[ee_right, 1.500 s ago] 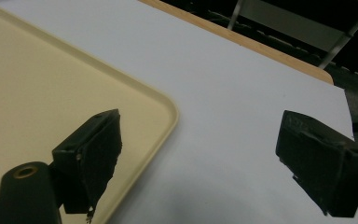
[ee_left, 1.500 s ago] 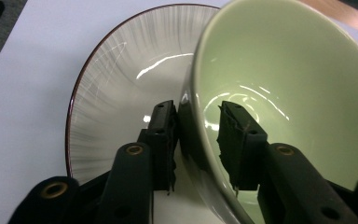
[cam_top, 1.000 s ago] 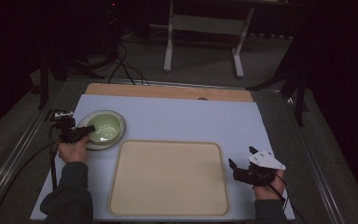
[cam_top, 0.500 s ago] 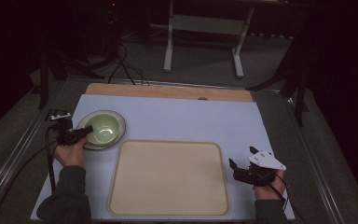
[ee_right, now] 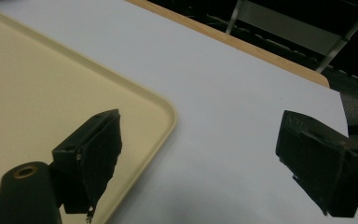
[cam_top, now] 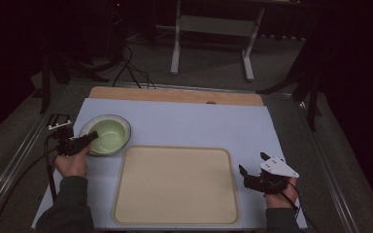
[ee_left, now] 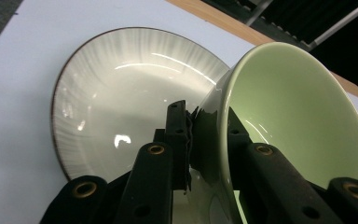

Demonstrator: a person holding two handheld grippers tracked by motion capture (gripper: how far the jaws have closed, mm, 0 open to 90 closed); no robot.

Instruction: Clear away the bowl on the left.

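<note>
A pale green bowl [ee_left: 298,121] is pinched by its rim between the jaws of my left gripper [ee_left: 204,116], one jaw inside and one outside. The bowl is tilted and raised a little off a white ribbed plate with a dark rim [ee_left: 121,102]. In the high view the bowl [cam_top: 110,136] and plate [cam_top: 88,127] sit at the table's left, with the left gripper [cam_top: 92,137] at the bowl's near-left rim. My right gripper [cam_top: 252,164] stands open over the white table just right of the beige tray [cam_top: 175,187], with nothing between its jaws [ee_right: 200,140].
The beige tray [ee_right: 51,93] lies at the front middle of the white table top [cam_top: 199,126]. A wooden strip [cam_top: 175,94] runs along the far edge. Beyond the table stand a metal frame [cam_top: 213,29] and floor cables [cam_top: 126,68].
My left gripper has shifted slightly and risen with the green bowl in its jaws, tipping the bowl over the plate. The right gripper has not moved.
</note>
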